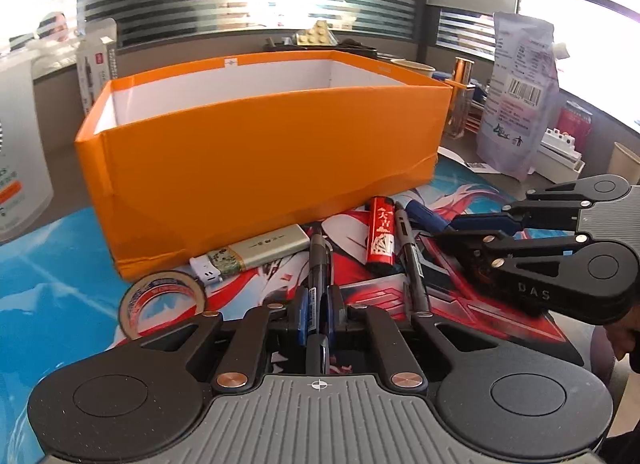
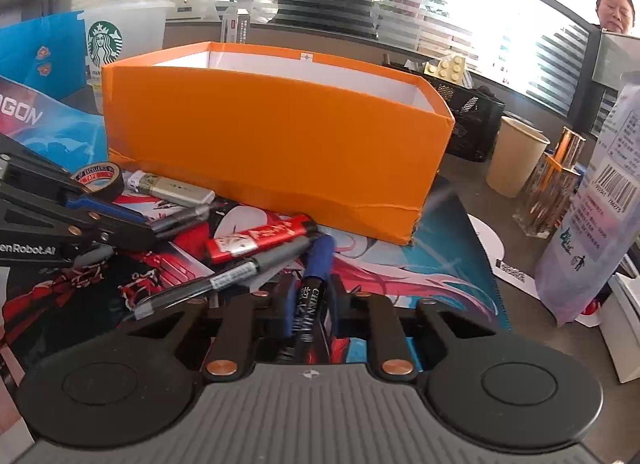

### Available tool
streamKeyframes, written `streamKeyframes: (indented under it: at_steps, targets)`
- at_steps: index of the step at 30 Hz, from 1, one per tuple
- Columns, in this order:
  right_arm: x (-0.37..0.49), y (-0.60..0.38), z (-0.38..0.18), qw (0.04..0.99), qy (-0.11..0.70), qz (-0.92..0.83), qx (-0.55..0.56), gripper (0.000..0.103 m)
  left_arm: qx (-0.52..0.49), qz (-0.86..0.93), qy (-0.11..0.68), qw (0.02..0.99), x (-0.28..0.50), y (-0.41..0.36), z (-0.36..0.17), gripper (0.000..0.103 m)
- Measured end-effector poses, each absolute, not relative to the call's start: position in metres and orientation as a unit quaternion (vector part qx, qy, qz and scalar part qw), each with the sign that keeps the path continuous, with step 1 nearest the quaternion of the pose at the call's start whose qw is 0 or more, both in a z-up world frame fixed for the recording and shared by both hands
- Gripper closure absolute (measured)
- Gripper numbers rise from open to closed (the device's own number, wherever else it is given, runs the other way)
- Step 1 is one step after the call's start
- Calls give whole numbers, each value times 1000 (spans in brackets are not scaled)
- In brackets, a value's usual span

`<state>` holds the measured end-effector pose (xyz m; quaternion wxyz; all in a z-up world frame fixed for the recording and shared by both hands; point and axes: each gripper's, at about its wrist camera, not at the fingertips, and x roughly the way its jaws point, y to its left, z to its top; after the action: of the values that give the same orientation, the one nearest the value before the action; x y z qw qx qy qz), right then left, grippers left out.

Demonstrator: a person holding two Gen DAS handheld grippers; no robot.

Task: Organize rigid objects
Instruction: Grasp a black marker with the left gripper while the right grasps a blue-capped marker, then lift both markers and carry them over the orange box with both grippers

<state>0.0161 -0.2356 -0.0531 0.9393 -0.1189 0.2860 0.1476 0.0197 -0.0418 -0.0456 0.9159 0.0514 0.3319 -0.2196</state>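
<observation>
An open orange box (image 1: 256, 152) (image 2: 276, 132) stands on the printed mat. In front of it lie a red lighter (image 1: 382, 234) (image 2: 260, 242), a silver-green lighter (image 1: 256, 250) (image 2: 176, 190), a tape roll (image 1: 162, 298) (image 2: 98, 180) and a loose black pen (image 1: 412, 260) (image 2: 224, 278). My left gripper (image 1: 318, 314) is shut on a black marker (image 1: 319, 260) lying on the mat. My right gripper (image 2: 310, 306) (image 1: 448, 234) is shut on a blue-capped marker (image 2: 316, 264) (image 1: 424, 214).
A white pouch (image 1: 516, 92) (image 2: 592, 208), a gold-capped bottle (image 1: 460, 96) (image 2: 556, 180), a paper cup (image 2: 516, 156) and a black mesh basket (image 2: 468, 120) stand right of the box. A Starbucks cup (image 2: 120, 28) and blue bag (image 2: 40, 56) stand left.
</observation>
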Motion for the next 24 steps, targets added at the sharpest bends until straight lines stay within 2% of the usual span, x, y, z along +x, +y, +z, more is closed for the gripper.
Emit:
streamKeyframes:
  at_steps: [24]
  targets:
    - [-11, -245, -20, 955, 238, 146, -97, 91, 34, -218, 277, 935, -17, -32, 1, 96]
